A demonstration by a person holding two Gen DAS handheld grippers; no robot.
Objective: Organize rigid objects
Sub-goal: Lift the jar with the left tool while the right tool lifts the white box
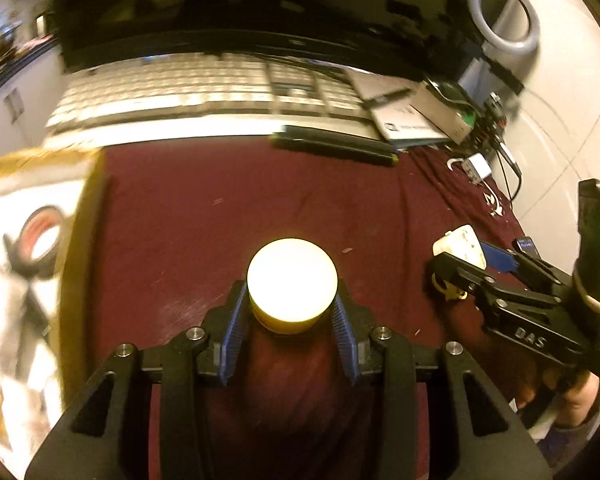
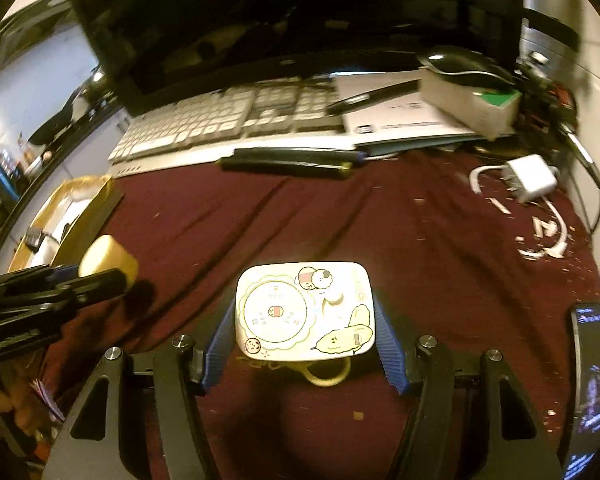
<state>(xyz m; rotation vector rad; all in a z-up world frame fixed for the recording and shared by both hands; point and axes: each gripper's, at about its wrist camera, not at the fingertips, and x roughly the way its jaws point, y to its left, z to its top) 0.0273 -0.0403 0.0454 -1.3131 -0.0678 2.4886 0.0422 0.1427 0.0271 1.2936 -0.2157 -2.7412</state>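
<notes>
Left tongs (image 1: 292, 312) narrowly grip a round yellow jar (image 1: 292, 284); right tongs (image 2: 305, 330), wider, clamp a stickered case (image 2: 305, 312).

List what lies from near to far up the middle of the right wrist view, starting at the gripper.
Right gripper gripping the sticker-covered case → bare maroon cloth → long dark bar → white keyboard → dark monitor.

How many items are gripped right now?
2. The round yellow container sits between the left gripper pads; the sticker-covered white case sits between the right gripper pads. Both are over the maroon cloth. None hidden.
</notes>
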